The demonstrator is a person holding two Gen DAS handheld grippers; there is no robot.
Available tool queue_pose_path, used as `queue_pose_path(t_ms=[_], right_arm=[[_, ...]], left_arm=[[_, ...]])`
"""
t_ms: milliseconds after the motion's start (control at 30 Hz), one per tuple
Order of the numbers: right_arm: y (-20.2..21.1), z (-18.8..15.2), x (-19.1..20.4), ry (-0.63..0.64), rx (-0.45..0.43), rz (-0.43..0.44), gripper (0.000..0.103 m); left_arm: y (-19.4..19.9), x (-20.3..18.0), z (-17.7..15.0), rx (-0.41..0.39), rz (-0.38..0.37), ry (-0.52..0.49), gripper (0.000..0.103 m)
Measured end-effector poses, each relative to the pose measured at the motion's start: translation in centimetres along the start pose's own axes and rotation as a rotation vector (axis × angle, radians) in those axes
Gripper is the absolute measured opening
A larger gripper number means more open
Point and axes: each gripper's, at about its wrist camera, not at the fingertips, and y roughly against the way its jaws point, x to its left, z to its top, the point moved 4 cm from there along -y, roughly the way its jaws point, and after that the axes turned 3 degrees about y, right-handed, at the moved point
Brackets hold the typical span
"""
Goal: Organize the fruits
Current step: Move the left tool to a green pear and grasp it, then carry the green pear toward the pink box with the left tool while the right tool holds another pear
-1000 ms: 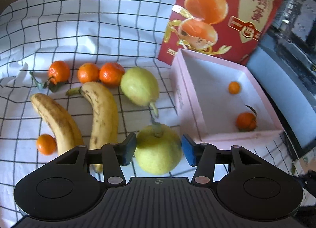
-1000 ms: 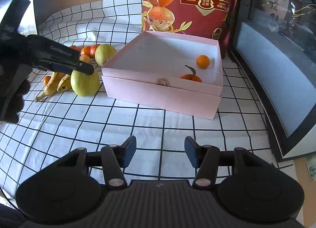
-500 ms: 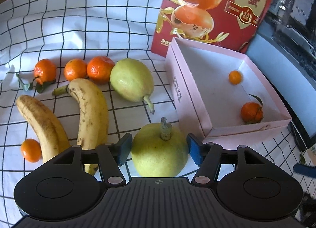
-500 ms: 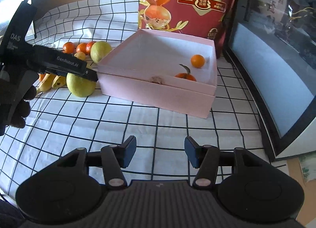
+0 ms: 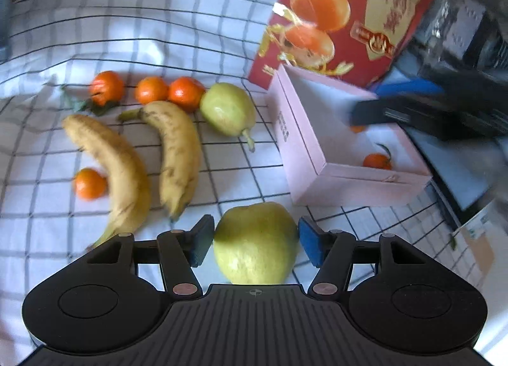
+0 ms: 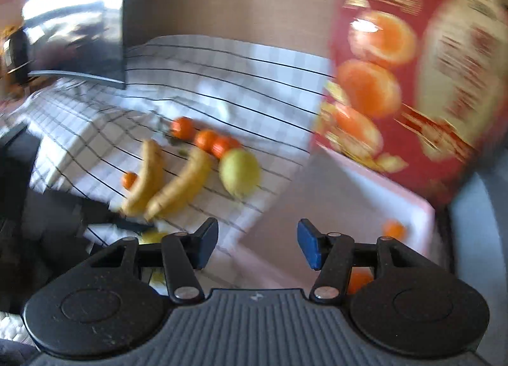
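Green pear [image 5: 255,243] was flanked at lower centre by the left tool [image 5: 254,240], pads just closing, apparently not pressing; the right tool [image 6: 257,243] was opening, empty.

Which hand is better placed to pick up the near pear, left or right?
Left. The left claw already straddles the near pear, pads open on either side. The right claw is empty, over the pink box, away from it.

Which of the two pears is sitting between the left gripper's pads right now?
The near pear, between the left gripper's open pads, in front of the pink box. The other pear lies farther back, beside the tangerine row.
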Motion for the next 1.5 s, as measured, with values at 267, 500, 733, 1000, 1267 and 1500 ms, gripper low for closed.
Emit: queue_pose_path(t_ms=[267, 500, 733, 1000, 1267, 1500], right_arm=[[-12.2, 6.5, 2.7, 0.16, 0.184, 0.038, 0.061], [-18.4, 5.9, 2.2, 0.17, 0.334, -0.017, 0.061], [-20.1, 4.8, 2.3, 0.153, 0.384, -0.033, 0.055], [-15.4, 5.4, 3.8, 0.146, 0.315, 0.065, 0.05], [-8.7, 2.3, 5.8, 0.113, 0.271, 0.166, 0.001], [-9.7, -1.1, 5.9, 0.0, 0.227, 0.171, 0.001]], left_arm=[[3.7, 2.5, -1.7, -0.037, -0.005, 0.083, 0.062], [5.0, 3.2, -1.1, -0.1, 0.0, 0.077, 0.019], [4.3, 3.4, -0.5, -0.108, 0.054, 0.028, 0.021], [4.2, 6.1, -1.4, -0.076, 0.1, 0.085, 0.022], [3.8, 6.8, -1.8, -0.07, 0.072, 0.123, 0.022], [4.2, 5.7, -1.1, -0.058, 0.073, 0.051, 0.022]])
